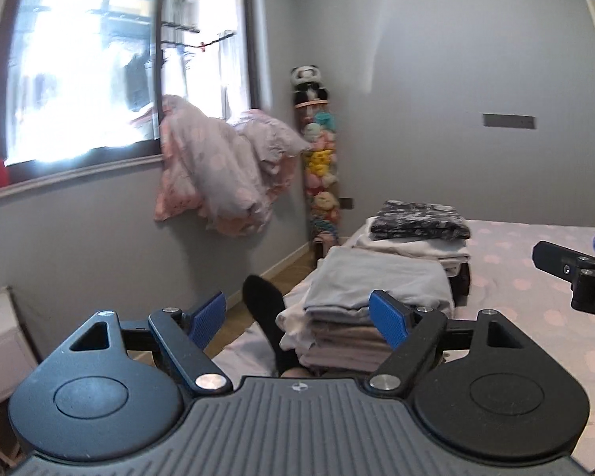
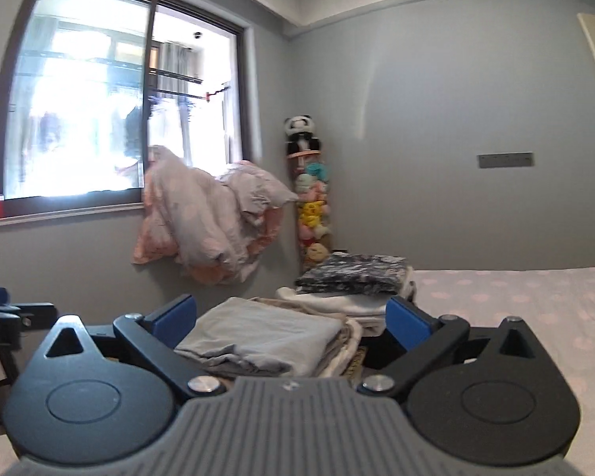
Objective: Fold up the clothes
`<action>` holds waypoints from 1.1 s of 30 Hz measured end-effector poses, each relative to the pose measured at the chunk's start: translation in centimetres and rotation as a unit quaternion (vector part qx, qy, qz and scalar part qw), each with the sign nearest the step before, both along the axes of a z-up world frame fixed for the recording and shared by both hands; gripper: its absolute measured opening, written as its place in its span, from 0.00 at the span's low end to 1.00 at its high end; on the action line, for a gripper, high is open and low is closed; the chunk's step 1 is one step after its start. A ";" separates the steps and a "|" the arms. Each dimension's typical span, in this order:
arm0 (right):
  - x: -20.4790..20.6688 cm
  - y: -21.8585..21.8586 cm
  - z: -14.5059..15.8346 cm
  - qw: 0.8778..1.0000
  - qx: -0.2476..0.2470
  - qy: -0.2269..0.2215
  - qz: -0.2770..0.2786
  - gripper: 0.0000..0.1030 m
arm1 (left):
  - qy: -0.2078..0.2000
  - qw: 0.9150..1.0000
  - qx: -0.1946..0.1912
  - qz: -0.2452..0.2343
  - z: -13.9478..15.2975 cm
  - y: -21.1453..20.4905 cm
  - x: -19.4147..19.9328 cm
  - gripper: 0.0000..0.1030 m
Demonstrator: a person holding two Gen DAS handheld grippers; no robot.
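Two stacks of folded clothes are seen near the left edge of the bed: a nearer stack topped by a smooth, pale grey folded garment (image 1: pixel 377 281) over beige and white layers, and just behind it a stack of white folded fabric (image 1: pixel 412 248) capped by a black-and-white mottled folded garment (image 1: pixel 418 220). The bed, covered by a pale sheet with pink dots (image 1: pixel 535 301), stretches flat and uncluttered to the right of the stacks. A foot in a black sock (image 1: pixel 269 317) is seen at the bed's left edge, beside the nearer stack. The left hand-held gripper (image 1: pixel 301 313) is held released, its blue ribbed pads spread wide and grasping nothing; the right hand-held gripper (image 2: pixel 291 315) is likewise spread and empty, above the nearer stack. Beyond, a crumpled pink quilt (image 1: pixel 218 174) is draped over the windowsill, and a tall column of plush toys (image 1: pixel 319 150) stands in the corner.
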State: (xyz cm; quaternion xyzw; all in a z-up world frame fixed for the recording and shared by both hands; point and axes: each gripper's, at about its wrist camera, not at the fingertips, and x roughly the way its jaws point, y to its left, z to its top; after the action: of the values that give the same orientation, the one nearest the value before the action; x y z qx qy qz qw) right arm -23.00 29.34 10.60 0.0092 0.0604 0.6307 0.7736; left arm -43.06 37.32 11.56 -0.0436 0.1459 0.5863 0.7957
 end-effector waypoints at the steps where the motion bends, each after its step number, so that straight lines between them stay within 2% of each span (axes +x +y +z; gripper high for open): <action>1: -0.3 -0.2 -0.2 1.000 0.001 -0.005 -0.005 0.99 | -0.002 1.000 0.003 0.013 -0.3 -0.5 0.2 0.91; 3: -0.8 -0.7 -0.7 1.000 0.002 -0.011 -0.020 0.99 | -0.004 0.999 0.007 0.036 -1.0 -1.2 1.1 0.91; 5: -1.2 -1.1 -1.2 1.000 0.002 -0.013 -0.024 0.99 | -0.012 0.999 -0.007 0.037 -1.8 -1.8 2.1 0.91; 8: -1.0 -0.8 -2.0 0.999 -0.028 -0.023 -0.006 0.99 | -0.017 0.999 -0.030 0.039 -2.8 -2.3 3.5 0.91; 11: -0.5 -1.0 -2.9 0.998 -0.040 -0.035 -0.016 0.99 | -0.019 0.998 -0.032 0.050 -3.6 -2.8 4.0 0.91; 18: 1.8 -1.2 -4.5 0.996 -0.072 0.029 -0.031 0.99 | 0.005 0.997 -0.061 0.042 -6.0 -3.3 5.2 0.91; 24: 2.6 -1.2 -4.8 0.993 -0.093 0.061 -0.035 0.99 | 0.012 0.997 -0.068 0.036 -6.8 -3.6 5.8 0.91; 33: 1.9 -1.7 -4.7 0.993 -0.106 0.055 -0.014 0.99 | 0.018 0.996 -0.081 0.031 -7.1 -3.5 6.1 0.91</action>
State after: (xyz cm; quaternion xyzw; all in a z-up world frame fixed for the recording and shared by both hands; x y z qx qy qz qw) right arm -21.15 27.63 5.90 -0.0377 0.1692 0.6081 0.7747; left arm -37.00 33.83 4.49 -0.1019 0.2058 0.5978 0.7681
